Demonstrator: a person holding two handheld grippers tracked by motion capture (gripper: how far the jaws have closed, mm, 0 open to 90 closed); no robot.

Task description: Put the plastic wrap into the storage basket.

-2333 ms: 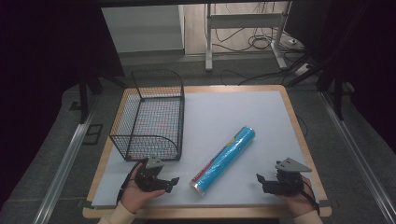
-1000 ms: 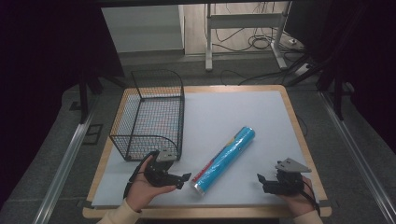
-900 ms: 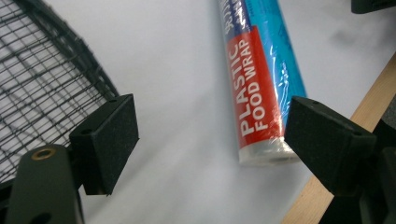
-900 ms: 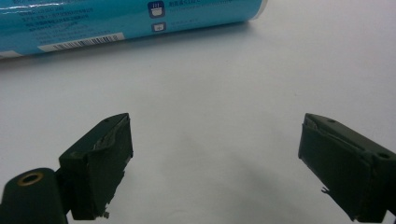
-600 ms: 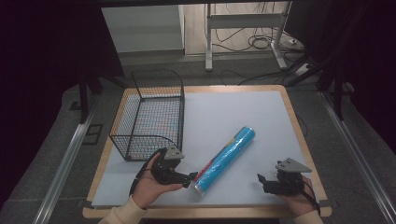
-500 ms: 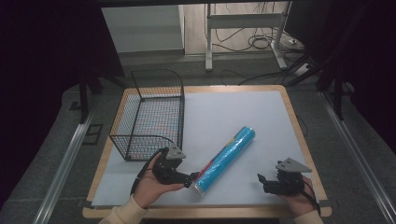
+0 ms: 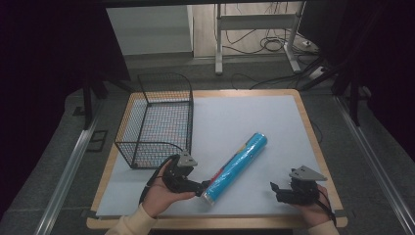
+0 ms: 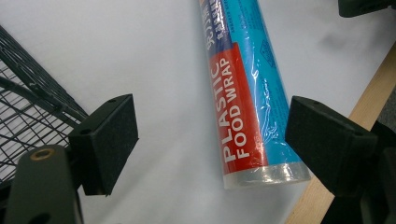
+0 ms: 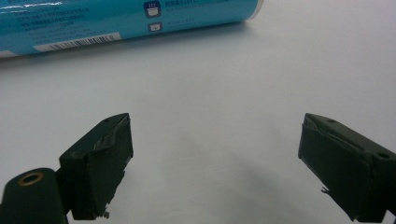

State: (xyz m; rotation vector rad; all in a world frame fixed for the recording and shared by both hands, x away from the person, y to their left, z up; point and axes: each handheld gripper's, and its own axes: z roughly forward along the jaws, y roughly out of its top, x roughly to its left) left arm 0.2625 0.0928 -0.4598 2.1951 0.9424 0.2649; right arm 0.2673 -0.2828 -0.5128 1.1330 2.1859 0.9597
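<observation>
The left gripper (image 7: 199, 186), held in the person's left hand (image 7: 159, 198) low over the near edge of the pale grey tabletop (image 7: 244, 122), points to the right at the near end of the blue-and-red plastic-wrapped roll of food wrap (image 7: 236, 166). In the left gripper view its two black jaws stand wide apart, one on each side of the roll's clear-capped end (image 8: 247, 102); the right-hand jaw is just beside the roll and the left-hand jaw is well off it, and nothing is gripped. The left forearm, in a cream sleeve (image 7: 129, 225), comes in slanting from the bottom edge, with the wrist turned inward.

The roll lies flat on the tabletop, running diagonally from near the front edge up toward the middle right, just beside the black wire basket (image 7: 159, 117) that stands at the table's left side.

The right gripper (image 7: 275, 188) sits in the right hand (image 7: 315, 208) near the front right corner, well apart from the roll and pointing left. In the right gripper view its jaws are wide open over bare tabletop, empty, with the roll's blue side (image 9: 126, 18) lying across the far edge.
</observation>
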